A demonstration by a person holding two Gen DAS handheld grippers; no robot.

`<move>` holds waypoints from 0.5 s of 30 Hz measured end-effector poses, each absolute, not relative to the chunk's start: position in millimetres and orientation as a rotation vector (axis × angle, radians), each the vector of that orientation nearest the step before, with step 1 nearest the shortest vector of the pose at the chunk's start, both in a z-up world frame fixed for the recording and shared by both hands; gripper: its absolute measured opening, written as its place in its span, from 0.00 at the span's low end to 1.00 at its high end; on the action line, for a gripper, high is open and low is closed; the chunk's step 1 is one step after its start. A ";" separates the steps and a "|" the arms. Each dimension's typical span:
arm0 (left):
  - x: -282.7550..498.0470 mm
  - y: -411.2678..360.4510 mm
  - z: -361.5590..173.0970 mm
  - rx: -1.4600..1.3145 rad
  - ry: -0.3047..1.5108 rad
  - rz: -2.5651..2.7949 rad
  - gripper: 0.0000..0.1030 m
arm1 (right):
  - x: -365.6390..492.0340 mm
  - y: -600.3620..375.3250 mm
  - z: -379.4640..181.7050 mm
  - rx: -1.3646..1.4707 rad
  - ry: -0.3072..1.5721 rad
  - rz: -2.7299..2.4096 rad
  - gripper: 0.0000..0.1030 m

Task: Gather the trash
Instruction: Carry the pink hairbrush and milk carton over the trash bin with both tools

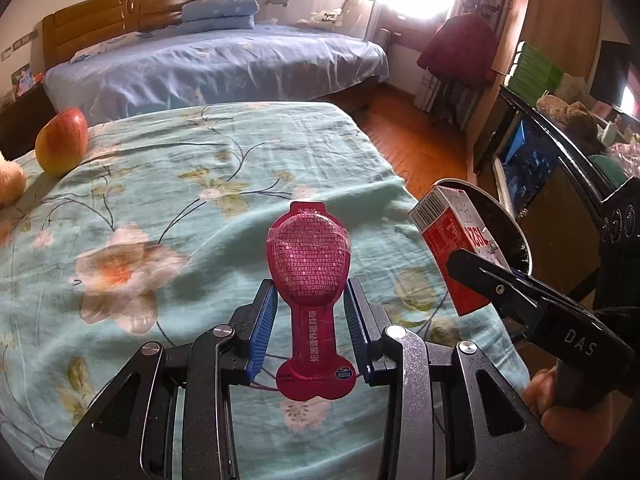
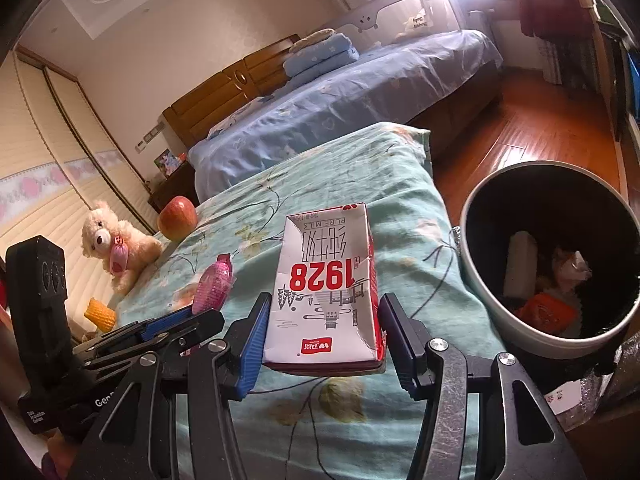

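Observation:
My left gripper (image 1: 310, 284) is shut on a magenta lollipop-shaped wrapper (image 1: 308, 256), which hangs above the teal floral bedcover (image 1: 192, 184). In the right wrist view, my right gripper (image 2: 324, 304) is shut on a red and white milk carton (image 2: 324, 280) printed 1928, with its blue pads on both sides. The carton (image 1: 448, 236) also shows in the left wrist view, over the near rim of the bin. The round bin (image 2: 480, 216) stands on the floor to the right of the bed, with several pieces of trash inside. The left gripper (image 2: 188, 316) holds the wrapper (image 2: 214, 284) left of the carton.
An apple (image 1: 62, 142) and a cream teddy bear (image 2: 112, 240) lie at the far left of the bedcover. A second bed with blue sheets (image 1: 216, 64) stands behind. Wooden floor (image 2: 540, 128) runs past the bin. A person's hand (image 1: 560, 404) grips the right tool.

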State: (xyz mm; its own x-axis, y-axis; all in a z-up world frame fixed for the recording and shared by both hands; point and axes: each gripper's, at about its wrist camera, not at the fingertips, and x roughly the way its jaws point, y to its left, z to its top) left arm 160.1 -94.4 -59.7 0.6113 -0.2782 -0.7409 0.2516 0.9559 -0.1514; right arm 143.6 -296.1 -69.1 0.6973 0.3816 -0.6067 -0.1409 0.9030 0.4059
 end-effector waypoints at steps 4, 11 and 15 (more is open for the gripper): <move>159.8 -101.4 -58.3 -0.026 0.858 -0.315 0.32 | 140.8 -301.4 -67.6 0.346 0.738 0.287 0.53; 161.0 -115.3 -56.9 -0.016 0.858 -0.335 0.32 | 136.1 -312.4 -65.7 0.353 0.726 0.270 0.53; 162.3 -123.4 -56.6 -0.008 0.858 -0.351 0.33 | 134.5 -320.8 -63.1 0.360 0.712 0.256 0.53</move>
